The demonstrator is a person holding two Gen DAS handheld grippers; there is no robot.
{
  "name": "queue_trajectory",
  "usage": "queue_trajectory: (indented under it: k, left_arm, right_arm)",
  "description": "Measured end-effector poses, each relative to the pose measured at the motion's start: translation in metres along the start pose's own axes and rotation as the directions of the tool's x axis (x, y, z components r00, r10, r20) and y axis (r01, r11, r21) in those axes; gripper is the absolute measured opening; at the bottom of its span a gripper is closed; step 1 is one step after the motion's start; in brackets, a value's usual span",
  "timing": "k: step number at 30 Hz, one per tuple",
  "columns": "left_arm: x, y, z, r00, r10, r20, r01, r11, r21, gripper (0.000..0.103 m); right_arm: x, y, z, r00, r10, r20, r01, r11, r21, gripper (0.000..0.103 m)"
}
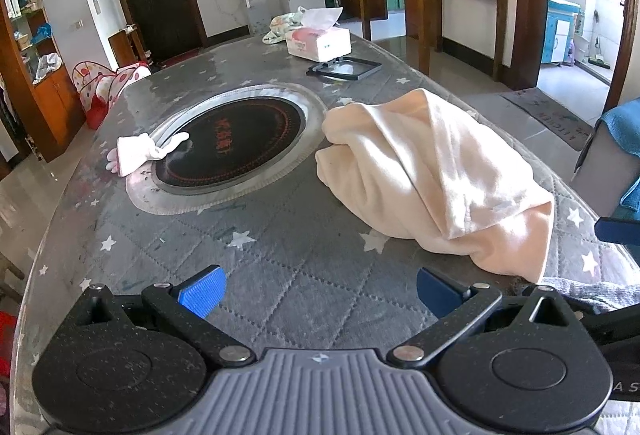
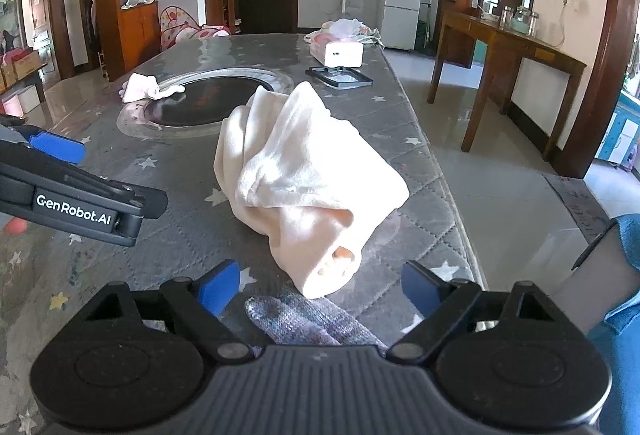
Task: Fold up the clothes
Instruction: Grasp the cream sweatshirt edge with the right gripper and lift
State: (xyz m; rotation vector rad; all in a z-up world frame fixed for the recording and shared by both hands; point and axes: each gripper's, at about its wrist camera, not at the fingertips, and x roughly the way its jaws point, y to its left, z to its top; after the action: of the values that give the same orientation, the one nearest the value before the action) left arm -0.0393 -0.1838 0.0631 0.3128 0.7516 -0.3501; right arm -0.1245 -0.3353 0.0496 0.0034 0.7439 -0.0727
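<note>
**Cream garment heaped near the table's right edge, both grippers empty**

A cream garment (image 1: 436,175) lies bunched in a loose heap on the grey star-print table cover (image 1: 280,275), close to the table's right edge and just beside the round inset cooktop (image 1: 232,143) at the table's middle. Its near end points toward the near edge, where a printed patch shows on the fabric in the right wrist view.

The left gripper (image 1: 318,293) hovers over the near part of the table with its blue fingers (image 1: 202,295) spread wide and nothing between them; the garment lies ahead of it and to the right, apart from the pads. The right gripper (image 2: 320,291) is also spread wide and empty, its tips near the garment's near end but not touching it. A grey knitted cloth (image 2: 296,319) lies at the near edge between its fingers.

Toward the far edge sit a tissue box (image 1: 320,41) and a black rectangular frame (image 1: 344,69). A small pink glove (image 1: 140,153) rests on the cooktop's left rim.
</note>
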Motion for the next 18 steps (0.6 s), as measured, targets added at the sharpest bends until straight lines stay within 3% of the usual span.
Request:
queue_trajectory:
  k: [18]
  left_arm:
    - [0.014, -0.001, 0.008, 1.000, 0.024, -0.005, -0.024, 1.000, 0.005, 0.102]
  right_arm:
    - [0.019, -0.004, 0.014, 1.000, 0.015, 0.000, -0.015, 1.000, 0.009, 0.078]
